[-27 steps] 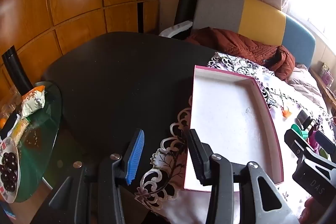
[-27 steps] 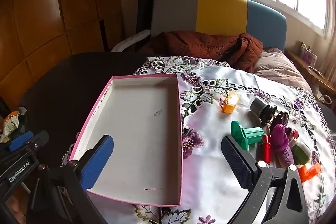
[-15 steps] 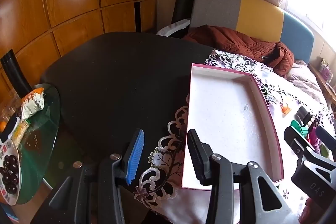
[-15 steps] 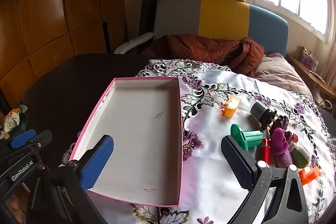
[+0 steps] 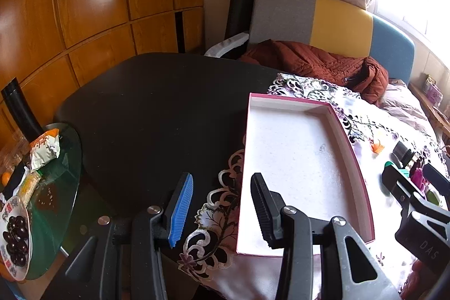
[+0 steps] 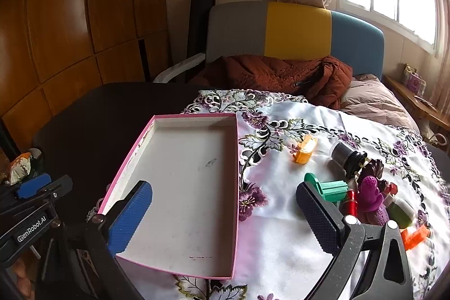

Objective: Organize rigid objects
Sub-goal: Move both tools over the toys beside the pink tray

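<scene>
Left wrist view: left gripper (image 5: 222, 205), jaws parted, empty; pink-rimmed white tray (image 5: 361, 172) ahead of the black finger.

Right wrist view: right gripper (image 6: 225, 215), jaws wide, empty; tray (image 6: 234, 182) between fingers; green spool (image 6: 327, 187), orange clip (image 6: 303, 149), purple toy (image 6: 371, 194) beyond the black finger.

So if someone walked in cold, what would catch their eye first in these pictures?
Probably the pink-edged tray, lying empty on the flowered cloth in the middle of the view. Next, the bright clutter to its right: an orange clip, a green plastic piece and a purple toy bunched near the open right gripper. Behind the table, a grey, yellow and blue headboard stands out.
</scene>
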### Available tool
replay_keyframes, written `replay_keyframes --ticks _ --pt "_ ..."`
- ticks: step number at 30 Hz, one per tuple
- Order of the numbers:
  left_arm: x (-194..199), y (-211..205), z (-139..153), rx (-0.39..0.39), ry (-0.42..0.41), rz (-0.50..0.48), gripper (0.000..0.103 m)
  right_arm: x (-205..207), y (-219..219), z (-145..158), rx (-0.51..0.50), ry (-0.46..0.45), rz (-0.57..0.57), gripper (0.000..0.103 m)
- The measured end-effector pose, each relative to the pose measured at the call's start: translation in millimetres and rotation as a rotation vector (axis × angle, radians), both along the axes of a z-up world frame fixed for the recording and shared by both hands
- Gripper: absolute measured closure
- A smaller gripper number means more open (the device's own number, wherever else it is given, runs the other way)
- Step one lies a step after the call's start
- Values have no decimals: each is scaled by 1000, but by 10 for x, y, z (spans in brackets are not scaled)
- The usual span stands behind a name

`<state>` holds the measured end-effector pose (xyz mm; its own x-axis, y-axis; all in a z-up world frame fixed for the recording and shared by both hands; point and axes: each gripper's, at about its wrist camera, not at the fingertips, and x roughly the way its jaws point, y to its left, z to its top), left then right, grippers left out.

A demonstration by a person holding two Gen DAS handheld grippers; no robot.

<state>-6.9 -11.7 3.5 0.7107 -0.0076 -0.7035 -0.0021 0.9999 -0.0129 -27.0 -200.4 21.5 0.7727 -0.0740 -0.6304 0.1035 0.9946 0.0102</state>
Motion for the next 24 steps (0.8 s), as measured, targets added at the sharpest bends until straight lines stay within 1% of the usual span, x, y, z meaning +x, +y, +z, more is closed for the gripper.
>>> replay_keyframes --ticks 8,15,24 --pt "-24 -43 34 5 -4 -21 60 -1 -26 42 -11 -15 14 0" --pt "-8 -51 29 2 15 -28 60 1 -69 55 -18 -14 20 0" --pt "10 -97 7 2 30 -58 60 3 -251 127 -31 -31 17 0"
